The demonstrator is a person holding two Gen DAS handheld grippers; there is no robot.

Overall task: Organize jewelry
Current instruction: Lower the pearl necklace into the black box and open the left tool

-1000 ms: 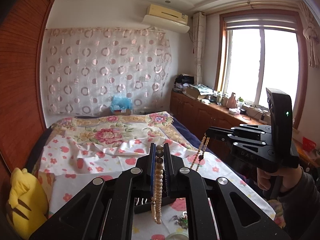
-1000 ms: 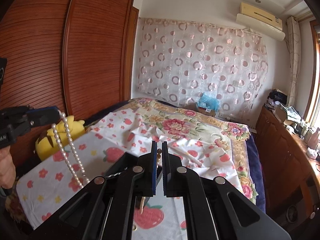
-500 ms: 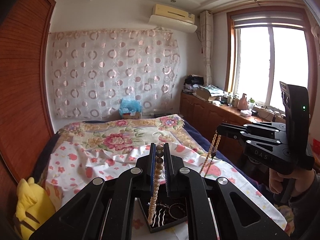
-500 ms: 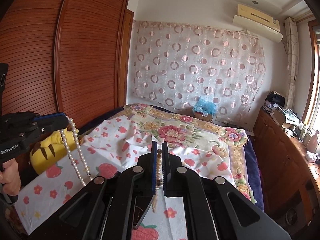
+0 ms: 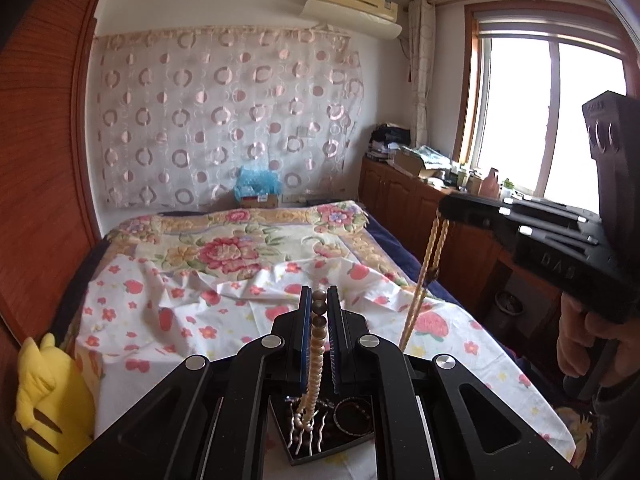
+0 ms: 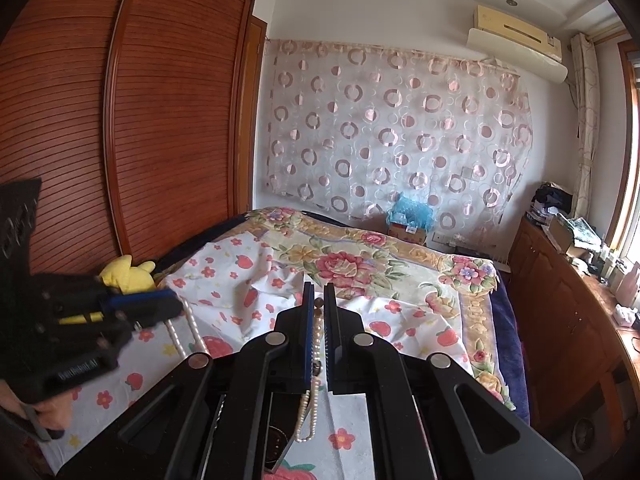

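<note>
Tools, two, each clamped on one pearl necklace point(image 5: 316, 360) strand.

Daylight pours from the blown-out window point(image 5: 548, 120) at right; fisheye edges bend and darken; the left gripper point(image 6: 168, 308) looks blurred.
</note>
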